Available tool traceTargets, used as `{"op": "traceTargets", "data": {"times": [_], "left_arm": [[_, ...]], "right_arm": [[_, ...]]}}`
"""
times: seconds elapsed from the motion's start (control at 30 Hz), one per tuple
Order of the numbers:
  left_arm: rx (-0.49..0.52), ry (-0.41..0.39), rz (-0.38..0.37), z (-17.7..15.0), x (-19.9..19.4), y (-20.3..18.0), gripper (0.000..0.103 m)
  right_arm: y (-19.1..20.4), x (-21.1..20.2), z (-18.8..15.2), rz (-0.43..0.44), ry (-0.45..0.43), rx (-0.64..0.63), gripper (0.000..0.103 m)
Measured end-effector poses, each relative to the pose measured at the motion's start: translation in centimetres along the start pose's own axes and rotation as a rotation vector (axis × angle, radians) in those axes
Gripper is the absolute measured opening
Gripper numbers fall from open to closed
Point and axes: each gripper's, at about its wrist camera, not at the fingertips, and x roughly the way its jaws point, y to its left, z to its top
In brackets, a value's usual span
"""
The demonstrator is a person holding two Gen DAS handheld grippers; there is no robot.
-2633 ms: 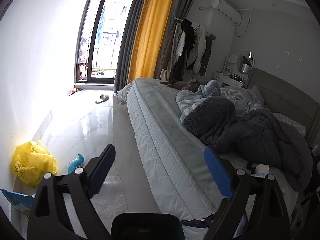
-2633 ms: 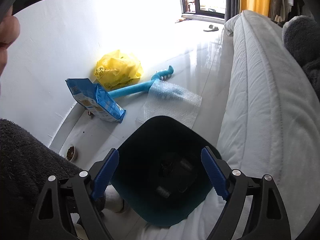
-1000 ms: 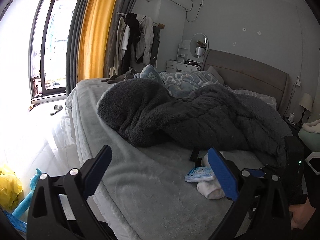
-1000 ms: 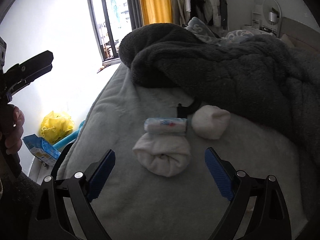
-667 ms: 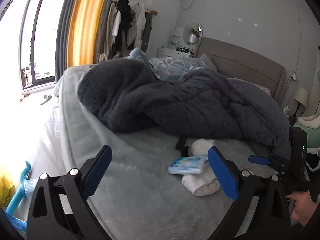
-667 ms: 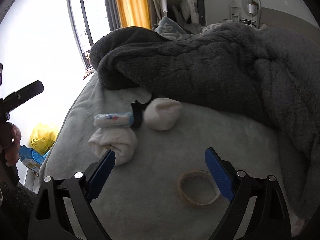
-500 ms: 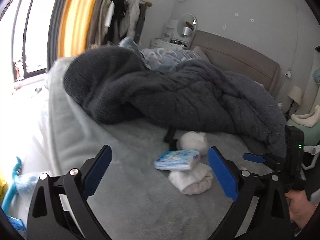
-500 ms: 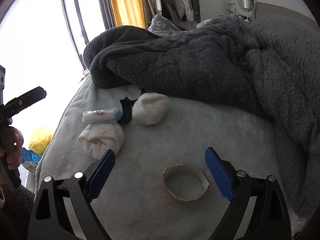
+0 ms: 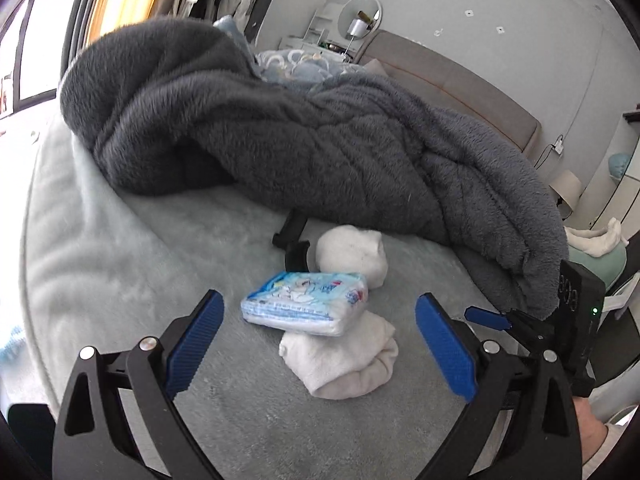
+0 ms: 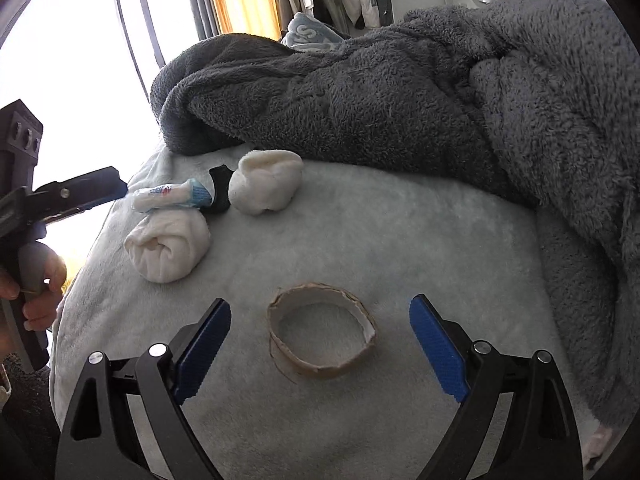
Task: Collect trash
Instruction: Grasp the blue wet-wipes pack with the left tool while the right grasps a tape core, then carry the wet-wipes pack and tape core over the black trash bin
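Cardboard ring between open right tool, tissue pack ahead of left tool

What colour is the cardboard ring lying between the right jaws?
Brown, with a pale whitish inner face. The cardboard ring shows best in the right wrist view.

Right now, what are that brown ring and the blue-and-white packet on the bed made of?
The brown ring looks like matte cardboard: a torn, ragged edge and a paler inner face, probably a spent tape core. The packet seems to be thin glossy plastic film over soft white contents, since it wrinkles and catches light.
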Motion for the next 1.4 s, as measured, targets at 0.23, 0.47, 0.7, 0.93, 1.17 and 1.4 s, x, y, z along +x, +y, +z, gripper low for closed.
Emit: {"op": "traceTargets", "data": {"times": [0.23,0.47,0.7,0.93,1.17,1.4], "left_arm": [[-0.042,0.017,0.000,-0.5,1.4,0.5,0.098],[-0.097,0.025,-0.007,-0.6,2.5,1.1,0.098],[-0.118,0.025,-0.001,-0.5,3.1,1.1,0.097],[-0.108,0.041,0.031,-0.6,4.1,0.7,0.094],[-0.143,0.032,0.037,-0.6,4.2,1.3,0.081],[-0.127,-0.028,0.055,-0.5,2.0,1.2,0.078]], "right_arm": [[-0.1,0.3,-0.8,0.001,0.026,-0.015,0.066],[-0.4,0.0,-1.0,-0.002,0.023,-0.016,0.052],[-0.4,-0.3,-1.0,0.002,0.014,-0.018,0.051],[-0.6,-0.9,-1.1,-0.006,0.003,-0.011,0.051],[-0.3,-1.1,-1.0,-0.007,0.004,-0.005,0.051],[0.9,-1.7,-0.1,0.005,-0.013,0.024,0.051]]}}
